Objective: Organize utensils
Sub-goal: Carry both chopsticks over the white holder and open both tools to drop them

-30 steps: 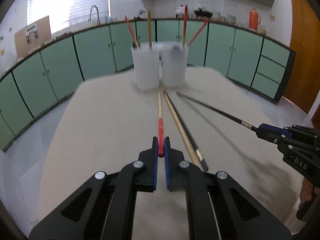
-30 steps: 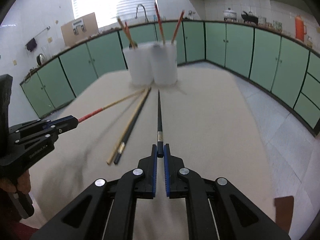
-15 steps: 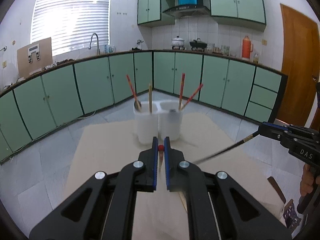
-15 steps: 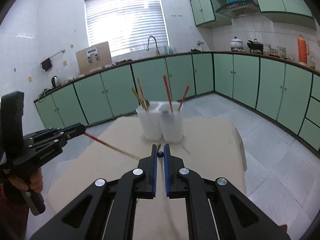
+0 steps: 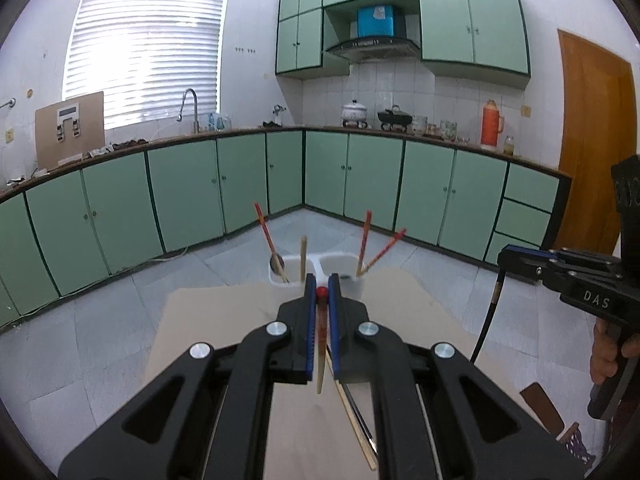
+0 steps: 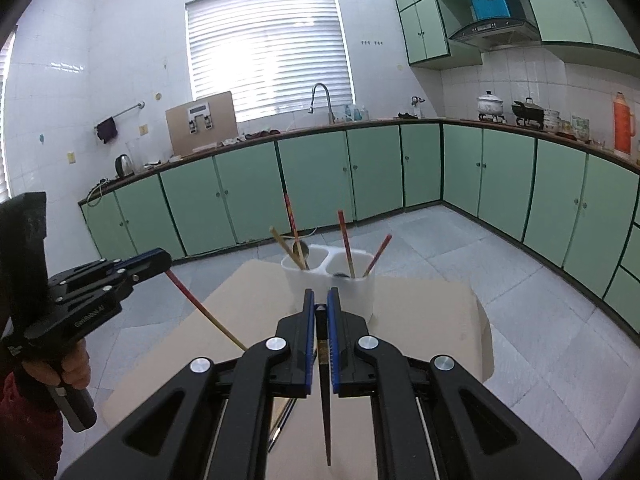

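Left wrist view: the left gripper [image 5: 321,294] has its fingers closed on a red-topped chopstick [image 5: 320,354], which hangs downward between them with its pale tip above the tabletop [image 5: 224,312]. Just beyond the fingertips stands a white two-cup holder [image 5: 320,270] with several chopsticks and a spoon sticking out of it. Two more chopsticks [image 5: 356,424] lie on the tabletop below the fingers. At the right edge, the right gripper [image 5: 505,259] pinches a black chopstick [image 5: 486,324] that dangles from it, clear of the tabletop.

Right wrist view: the right gripper [image 6: 319,308] has its fingers clamped on the black chopstick [image 6: 326,408], whose point hangs toward the camera. The holder [image 6: 332,280] sits on the tabletop [image 6: 432,304] right behind the fingertips. On the left, a hand [image 6: 74,364] holds the left gripper [image 6: 167,257], with the red-topped chopstick [image 6: 204,308] slanting down from it in the air.
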{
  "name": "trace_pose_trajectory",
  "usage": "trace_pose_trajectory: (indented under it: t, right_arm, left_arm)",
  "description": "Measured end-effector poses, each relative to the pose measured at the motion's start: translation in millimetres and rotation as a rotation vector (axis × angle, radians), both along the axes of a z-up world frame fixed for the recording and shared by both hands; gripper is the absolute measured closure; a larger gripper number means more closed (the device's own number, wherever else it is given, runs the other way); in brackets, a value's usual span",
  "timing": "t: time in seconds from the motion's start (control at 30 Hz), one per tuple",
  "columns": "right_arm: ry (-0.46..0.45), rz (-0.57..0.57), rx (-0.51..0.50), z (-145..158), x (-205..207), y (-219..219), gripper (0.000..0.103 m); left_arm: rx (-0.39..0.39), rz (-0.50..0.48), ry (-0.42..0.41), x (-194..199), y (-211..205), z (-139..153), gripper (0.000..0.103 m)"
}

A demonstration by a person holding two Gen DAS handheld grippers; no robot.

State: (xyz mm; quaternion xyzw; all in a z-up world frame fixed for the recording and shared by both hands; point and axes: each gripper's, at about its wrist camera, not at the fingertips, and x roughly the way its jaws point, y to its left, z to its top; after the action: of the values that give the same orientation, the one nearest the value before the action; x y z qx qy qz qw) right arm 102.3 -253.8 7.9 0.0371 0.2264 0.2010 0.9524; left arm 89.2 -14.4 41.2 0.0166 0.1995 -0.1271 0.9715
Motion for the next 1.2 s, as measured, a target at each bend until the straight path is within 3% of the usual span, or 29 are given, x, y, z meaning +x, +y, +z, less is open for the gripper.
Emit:
trace_pose_trajectory:
  t: [0.37,0.7,0.93,1.07,1.2]
  right_arm:
    - [-0.089,0.038,0.002,40.8,28.4,8.6,0.097]
    - [-0.202,0.068,0.03,101.9,75.2,25.9,0.097]
    - [-0.201,0.016,0.017,112.6,135.8,30.6,0.097]
    - [-0.154,-0.004,0.061,102.0,176.4,22.6,0.097]
    - [-0.111,-0.02,0.034,80.6,197.0,22.1,0.097]
  left_arm:
    - [-0.015,0.05,-0.115,23.4,8.6,50.2,0.098]
    - [-0.021,0.071,-0.203,67.9,0.4,100.9,0.098]
    - [-0.014,0.041,-0.146,118.6,-12.6,96.0,0.098]
    - [-0.01,0.031,-0.11,143.8,-12.5,84.7,0.098]
    - [0.002,0.017,-0.071,166.2,-14.6,68.8,0.098]
